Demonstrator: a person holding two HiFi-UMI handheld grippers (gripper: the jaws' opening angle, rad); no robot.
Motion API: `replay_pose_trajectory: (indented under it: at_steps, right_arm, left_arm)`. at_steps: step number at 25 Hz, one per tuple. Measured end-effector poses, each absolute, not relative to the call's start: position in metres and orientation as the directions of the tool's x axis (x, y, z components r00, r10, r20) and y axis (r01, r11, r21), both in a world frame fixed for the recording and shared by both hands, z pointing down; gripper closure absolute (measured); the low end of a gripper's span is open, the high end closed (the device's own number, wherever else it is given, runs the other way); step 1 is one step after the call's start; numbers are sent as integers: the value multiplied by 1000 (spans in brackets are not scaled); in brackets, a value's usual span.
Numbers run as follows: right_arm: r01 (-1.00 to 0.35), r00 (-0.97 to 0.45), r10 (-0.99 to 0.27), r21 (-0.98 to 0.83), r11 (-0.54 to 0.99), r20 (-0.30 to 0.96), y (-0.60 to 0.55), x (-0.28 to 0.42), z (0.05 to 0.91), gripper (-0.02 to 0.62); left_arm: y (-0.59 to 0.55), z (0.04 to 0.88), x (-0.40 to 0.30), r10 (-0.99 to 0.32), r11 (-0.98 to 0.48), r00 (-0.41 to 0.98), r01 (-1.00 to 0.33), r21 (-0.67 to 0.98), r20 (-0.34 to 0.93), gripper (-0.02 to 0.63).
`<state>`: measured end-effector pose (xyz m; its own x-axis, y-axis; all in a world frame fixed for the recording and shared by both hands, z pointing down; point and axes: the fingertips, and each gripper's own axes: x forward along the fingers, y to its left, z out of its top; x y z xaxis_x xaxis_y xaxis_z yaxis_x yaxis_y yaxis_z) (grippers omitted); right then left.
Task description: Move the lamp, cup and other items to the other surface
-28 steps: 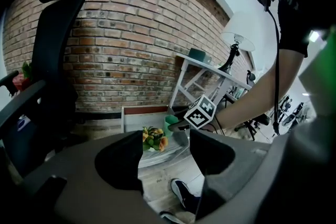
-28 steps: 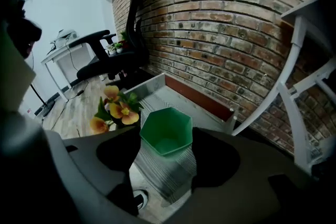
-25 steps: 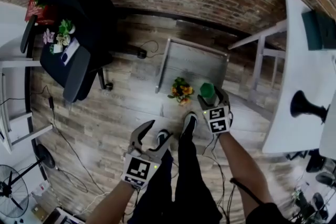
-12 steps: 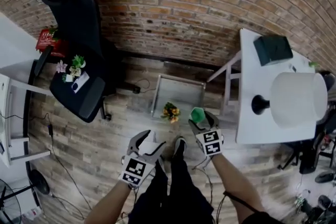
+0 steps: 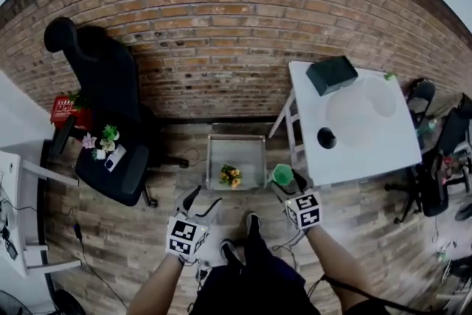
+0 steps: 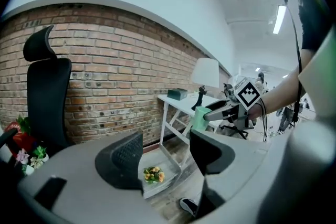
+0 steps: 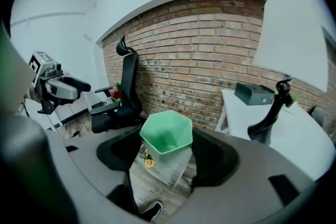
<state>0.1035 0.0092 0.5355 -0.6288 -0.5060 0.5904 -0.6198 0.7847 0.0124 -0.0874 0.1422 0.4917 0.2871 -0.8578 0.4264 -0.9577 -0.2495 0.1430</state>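
The right gripper [image 5: 285, 180] is clamping the green cup [image 7: 167, 136] across opposite flat walls, just left of the white table [image 5: 383, 151], where it is looking light, stiff and probably slick, while the left gripper [image 5: 200, 199] is hanging with its jaws apart and empty.

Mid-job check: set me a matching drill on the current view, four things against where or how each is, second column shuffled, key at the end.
Things:
1. green cup
2. lamp
3. yellow flower bunch
4. left gripper

Place or state:
A. on the low stand by the brick wall
B. empty, fingers apart
C. clamped between the fingers of the right gripper
D. standing on the white table

Pairs: 1-C, 2-D, 3-A, 4-B
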Motion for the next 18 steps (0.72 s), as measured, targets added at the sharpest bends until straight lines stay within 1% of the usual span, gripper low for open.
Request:
replay_pose_trajectory:
  at_steps: [3, 7, 10, 13, 18]
  right_arm:
    - [-664, -596, -559, 37, 747, 576, 13, 136, 511, 285]
    - [-720, -553, -626, 63, 691, 550, 8, 178, 487, 285]
    - [-743, -527, -651, 75, 665, 547, 5, 208, 483, 285]
    - [-766, -502, -668, 76, 638, 549, -2, 236, 482, 285]
    - [-805, -471, -694, 56, 590, 545, -21, 284, 488, 284]
  left_arm:
    - [150, 474, -71, -844, -290, 327, -945, 152, 425, 331]
    - [154, 467, -49, -850, -327, 366, -930, 166, 379, 333]
    - [154, 452, -36, -855, -350, 381, -924, 151, 352, 333]
    - [156, 446, -30, -861, -339, 371, -929, 152, 349, 334]
    - [154, 446, -26, -876, -271, 308, -951, 150, 371, 334]
